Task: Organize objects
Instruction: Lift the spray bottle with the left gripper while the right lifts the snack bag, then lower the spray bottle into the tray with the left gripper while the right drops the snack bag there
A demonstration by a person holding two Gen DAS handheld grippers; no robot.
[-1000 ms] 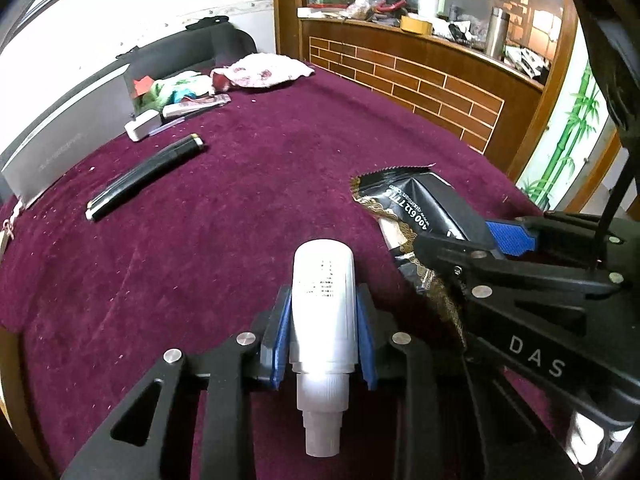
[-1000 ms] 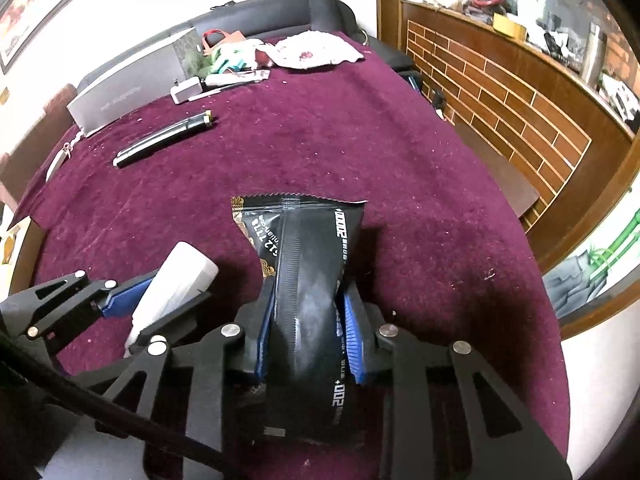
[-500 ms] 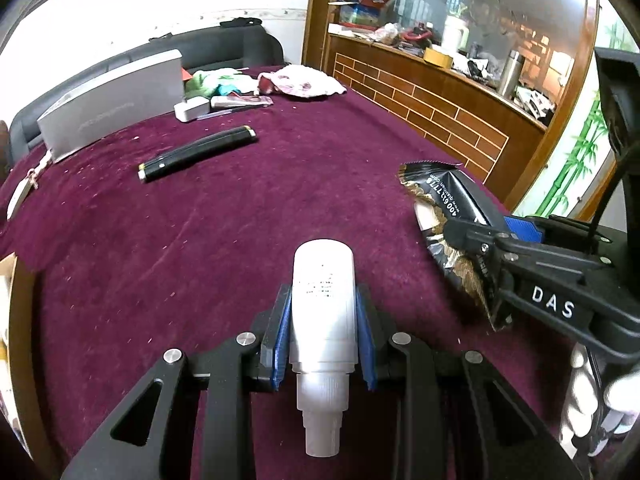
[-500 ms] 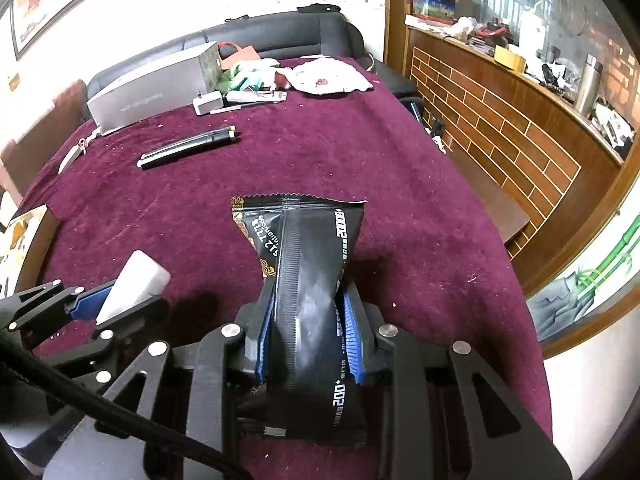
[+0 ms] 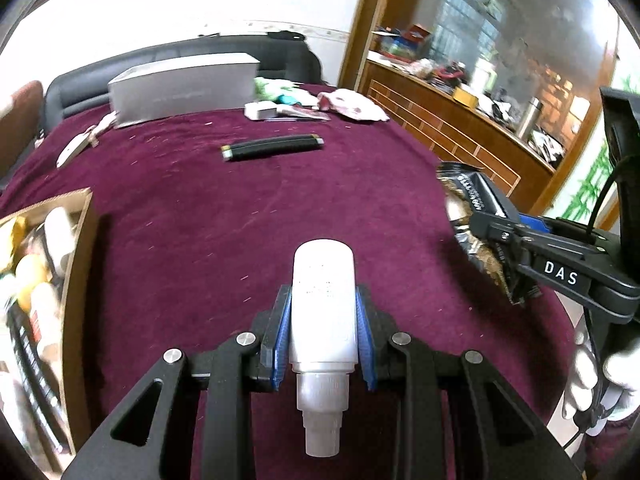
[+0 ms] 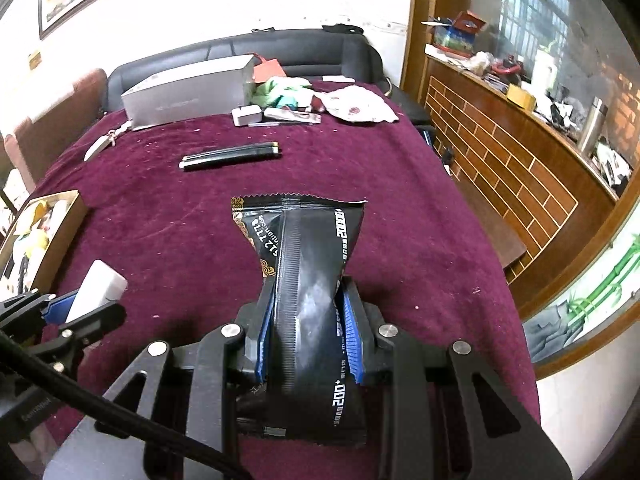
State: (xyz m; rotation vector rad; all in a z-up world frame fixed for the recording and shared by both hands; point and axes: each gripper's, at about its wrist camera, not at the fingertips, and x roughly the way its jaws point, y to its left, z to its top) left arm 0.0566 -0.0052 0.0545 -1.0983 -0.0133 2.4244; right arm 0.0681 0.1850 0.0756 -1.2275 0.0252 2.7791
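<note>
Left wrist view: left gripper point(image 5: 323, 334) clamped on white bottle point(image 5: 323, 304), long axis along the fingers; open cardboard box point(image 5: 78, 264) lies left, nearer than right gripper point(image 5: 504, 240), clamped on black packet point(image 5: 476, 204).

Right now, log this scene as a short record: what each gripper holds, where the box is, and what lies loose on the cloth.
left gripper: shut on white bottle, cap end toward the camera
right gripper: shut on black snack packet
cardboard box: at the table's left edge, open, already holds bottles and other items
table: covered in maroon cloth
loose on cloth: black folded fan, mid-table
far end: grey box, small white items, cloths
</note>
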